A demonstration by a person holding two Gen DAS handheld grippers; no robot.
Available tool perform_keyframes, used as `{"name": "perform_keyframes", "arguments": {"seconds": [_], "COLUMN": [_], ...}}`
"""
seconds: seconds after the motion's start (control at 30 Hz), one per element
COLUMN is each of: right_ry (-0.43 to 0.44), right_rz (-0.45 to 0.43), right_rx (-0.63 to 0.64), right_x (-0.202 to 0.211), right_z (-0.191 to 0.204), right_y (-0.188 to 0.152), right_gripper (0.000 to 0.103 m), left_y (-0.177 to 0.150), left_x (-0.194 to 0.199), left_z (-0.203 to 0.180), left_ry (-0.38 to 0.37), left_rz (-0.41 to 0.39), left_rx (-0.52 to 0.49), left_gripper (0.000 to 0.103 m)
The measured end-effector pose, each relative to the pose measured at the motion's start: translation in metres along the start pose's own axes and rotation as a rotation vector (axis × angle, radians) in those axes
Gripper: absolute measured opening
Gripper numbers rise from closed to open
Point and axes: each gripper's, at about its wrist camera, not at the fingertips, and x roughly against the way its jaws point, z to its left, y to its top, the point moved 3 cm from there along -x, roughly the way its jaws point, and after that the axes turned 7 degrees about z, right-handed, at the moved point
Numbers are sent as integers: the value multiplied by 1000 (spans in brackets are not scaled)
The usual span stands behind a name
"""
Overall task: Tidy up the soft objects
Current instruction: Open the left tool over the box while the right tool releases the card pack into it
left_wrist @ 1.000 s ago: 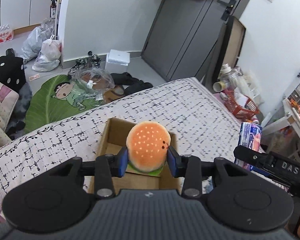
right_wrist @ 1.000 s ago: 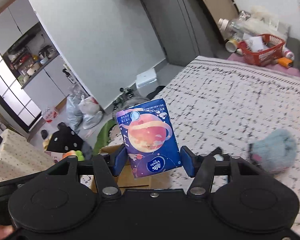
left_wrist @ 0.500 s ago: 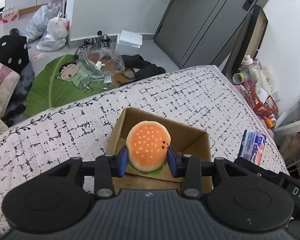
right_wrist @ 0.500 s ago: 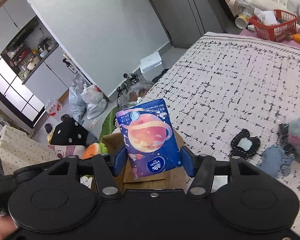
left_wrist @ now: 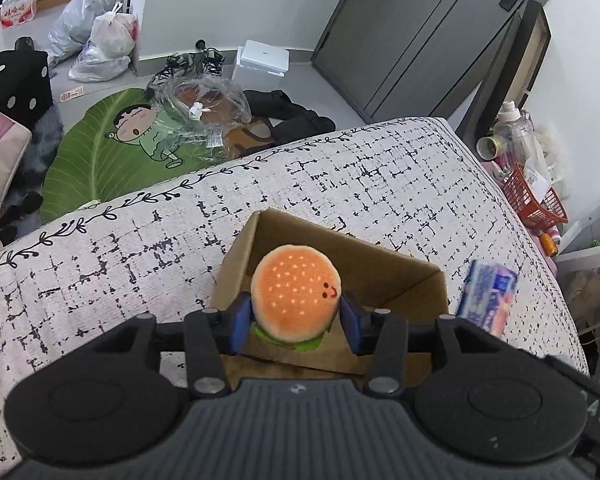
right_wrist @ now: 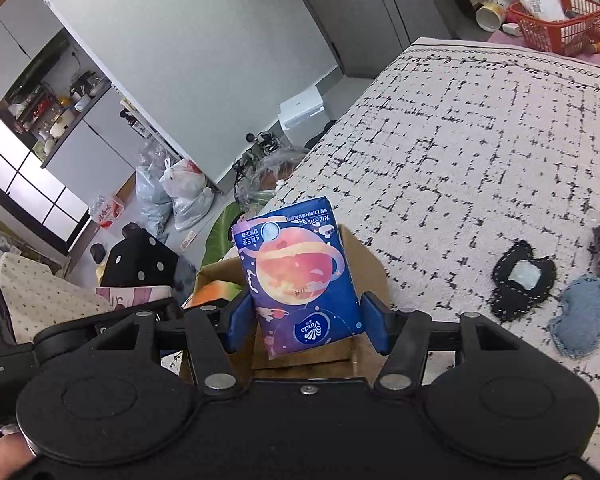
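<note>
Both fingers are pinching loads over the cardboard box (left_wrist: 260, 236) on the bed: left gripper (left_wrist: 296, 320) gripping the burger plush (left_wrist: 296, 294), right gripper (right_wrist: 306, 326) the tissue pack (right_wrist: 300, 280). Neither dropped; cloth patches (right_wrist: 580, 316) are waiting.

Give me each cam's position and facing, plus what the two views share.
Left wrist: sits on the left gripper, looks down past the burger plush it grips into the cardboard box on the bed; no hand visible.
Right wrist: sits on the right gripper, looks across the bed past its gripped tissue pack; a bit of hand shows at bottom left.
Shared: box, burger plush, tissue pack.
</note>
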Motion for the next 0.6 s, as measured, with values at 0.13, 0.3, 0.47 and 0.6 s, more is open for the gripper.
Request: {"name": "perform_keyframes", "arguments": {"seconds": [0.13,0.3,0.47,0.6], "right_ry": [-9,2,32,60], "right_rz": [-1,-5,-32,-27], "right_rx": [11,-1,22,19], "right_x": [-5,-5,1,3], "right_z": [5,5,14,18], "right_y": [-2,-1,-2,-2], "right_gripper": [56,56,59,75], "left_y": [0,4,5,3], "left_x": [8,18,32,44], "left_z": [-1,2,8,11], "left_ry": [-8,7,26,43], "left_rz": [-22,-47,-83,-121], "left_rx": [3,9,37,56], "left_gripper": [55,57,66,76]}}
